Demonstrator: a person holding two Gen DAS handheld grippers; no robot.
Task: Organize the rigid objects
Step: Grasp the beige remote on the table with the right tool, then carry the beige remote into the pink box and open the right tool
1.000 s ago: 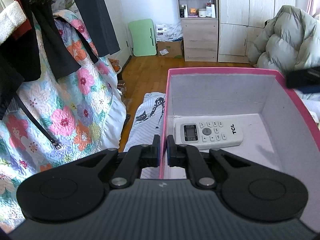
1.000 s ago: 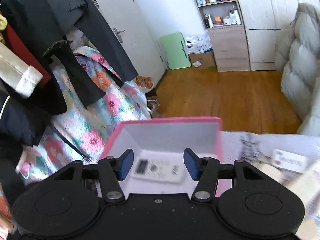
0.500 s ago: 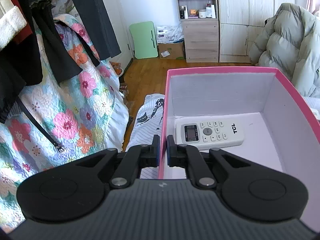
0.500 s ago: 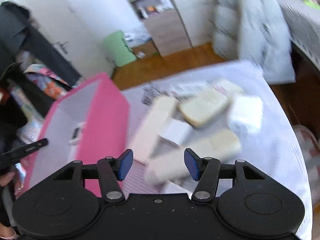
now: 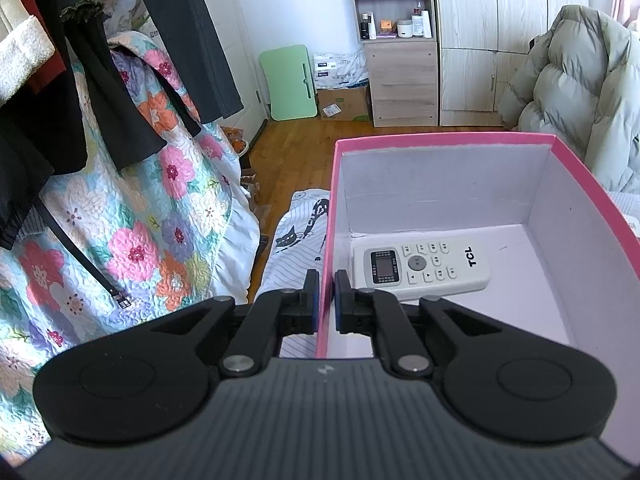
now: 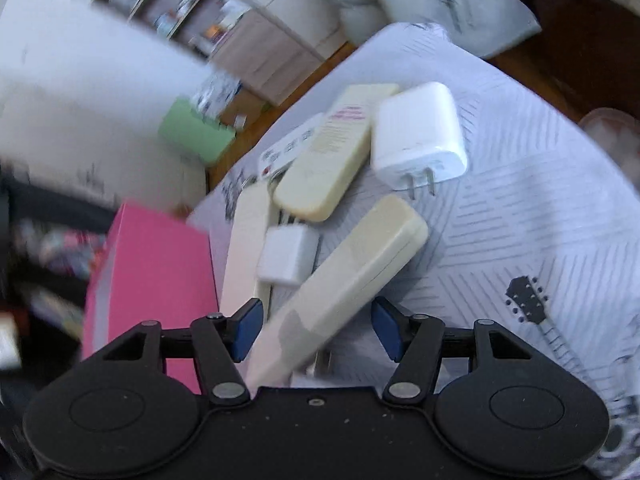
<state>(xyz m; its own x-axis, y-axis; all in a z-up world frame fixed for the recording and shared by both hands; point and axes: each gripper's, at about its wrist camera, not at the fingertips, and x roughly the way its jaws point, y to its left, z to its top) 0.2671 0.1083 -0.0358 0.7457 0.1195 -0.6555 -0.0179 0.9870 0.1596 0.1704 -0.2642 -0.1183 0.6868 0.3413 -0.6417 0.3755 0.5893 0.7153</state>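
Note:
My left gripper (image 5: 327,300) is shut on the left wall of the pink box (image 5: 440,138). A white TCL remote (image 5: 420,266) lies on the box floor. My right gripper (image 6: 316,330) is open, its jaws on either side of a long cream remote (image 6: 352,276) lying on the striped bedsheet, not closed on it. Beyond it lie a small white cube charger (image 6: 286,255), a second cream remote (image 6: 334,152), a large white plug adapter (image 6: 418,138) and a third long cream remote (image 6: 245,248). The pink box (image 6: 152,276) shows at left.
Hanging clothes (image 5: 60,80) and a floral quilt (image 5: 132,232) fill the left. Wooden floor, a shelf cabinet (image 5: 400,40) and a grey puffy coat (image 5: 572,92) lie beyond. A white card (image 6: 286,148) lies under the pile. The bedsheet (image 6: 540,220) extends right.
My right gripper has swung from over the box to the pile and dropped close, jaws now astride the long cream remote. My left gripper stays clamped on the box wall.

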